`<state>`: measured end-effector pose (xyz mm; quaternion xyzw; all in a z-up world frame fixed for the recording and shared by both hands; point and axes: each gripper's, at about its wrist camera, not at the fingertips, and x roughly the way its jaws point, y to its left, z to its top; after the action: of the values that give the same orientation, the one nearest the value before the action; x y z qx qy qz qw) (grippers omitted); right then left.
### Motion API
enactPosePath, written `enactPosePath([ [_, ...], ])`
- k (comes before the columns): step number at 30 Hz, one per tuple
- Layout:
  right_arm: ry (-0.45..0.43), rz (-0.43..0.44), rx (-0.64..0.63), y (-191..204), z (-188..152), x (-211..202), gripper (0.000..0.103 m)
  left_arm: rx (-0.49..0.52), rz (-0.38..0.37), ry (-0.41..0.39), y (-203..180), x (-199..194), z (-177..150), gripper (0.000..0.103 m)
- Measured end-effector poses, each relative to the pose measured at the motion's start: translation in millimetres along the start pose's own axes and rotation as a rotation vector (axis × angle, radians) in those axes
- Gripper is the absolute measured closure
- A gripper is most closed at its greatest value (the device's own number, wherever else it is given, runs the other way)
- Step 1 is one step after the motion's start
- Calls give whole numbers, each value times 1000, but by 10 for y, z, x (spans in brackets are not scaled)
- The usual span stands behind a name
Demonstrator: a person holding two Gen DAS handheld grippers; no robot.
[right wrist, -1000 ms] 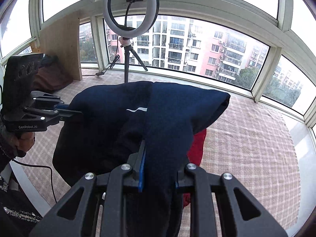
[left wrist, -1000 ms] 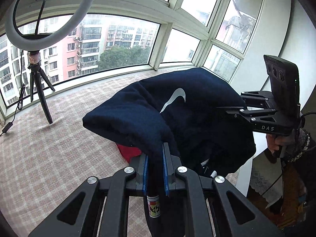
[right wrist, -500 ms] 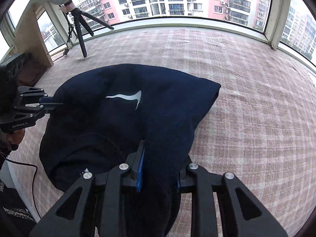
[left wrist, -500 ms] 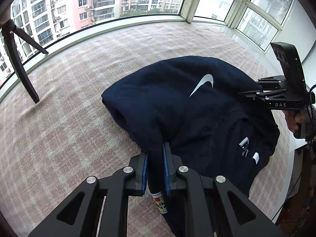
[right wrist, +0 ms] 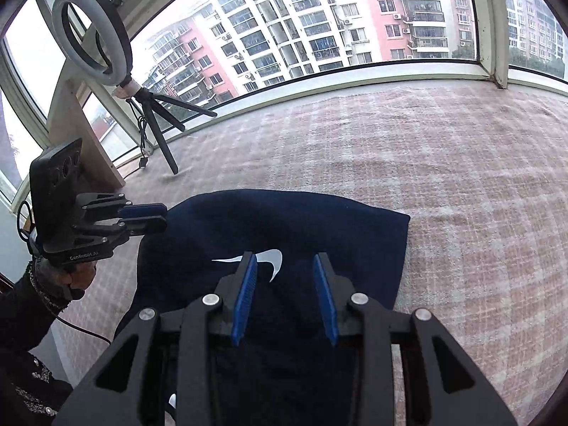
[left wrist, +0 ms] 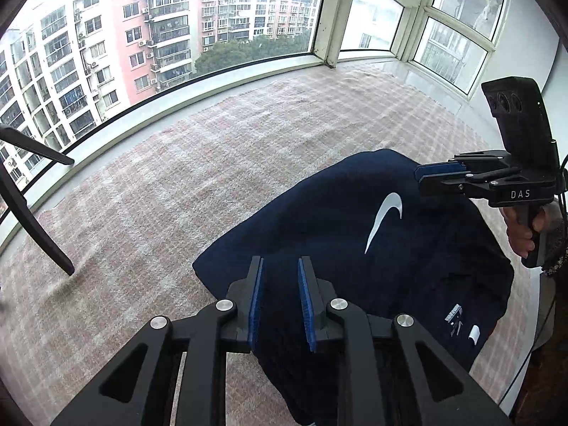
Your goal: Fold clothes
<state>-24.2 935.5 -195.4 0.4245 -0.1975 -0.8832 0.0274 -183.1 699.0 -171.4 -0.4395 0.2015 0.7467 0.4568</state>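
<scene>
A navy sweatshirt (left wrist: 355, 220) with a white swoosh lies folded on the pink plaid blanket (left wrist: 177, 195). My left gripper (left wrist: 280, 266) hovers over its near left corner. Its jaws are opening, and the blue pads stand clear of the cloth, which shows in the gap beneath them. My right gripper (right wrist: 284, 259) hangs just over the swoosh on the sweatshirt (right wrist: 301, 220), jaws also opening with nothing pinched. Each view shows the other gripper at the garment's side: the right gripper (left wrist: 422, 175) and the left gripper (right wrist: 161, 214), both with their fingers slightly apart.
A ring light on a black tripod (right wrist: 96, 35) stands at the back left by a wooden board (right wrist: 81, 135); one tripod leg (left wrist: 32, 220) rests on the blanket. Windows wrap around the far side. A person's hand (left wrist: 522, 227) grips the right handle.
Both grippers came down with the sweatshirt and laid it on the blanket. Their jaws then parted and let the cloth go. The red cloth seen under it is now hidden.
</scene>
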Motion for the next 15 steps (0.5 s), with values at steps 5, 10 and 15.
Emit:
enactPosePath([
  [5,72,-103,16,-26,-23,299,72,-30,9,18,121,-97,-91,86],
  [10,-33,-142,2,205,-345,-495,72,55,-85,-16,-240,-693,-423,84],
  [15,-18,-112,12,479,-917,-860,72,186,-225,36,-891,-831,-908,83],
])
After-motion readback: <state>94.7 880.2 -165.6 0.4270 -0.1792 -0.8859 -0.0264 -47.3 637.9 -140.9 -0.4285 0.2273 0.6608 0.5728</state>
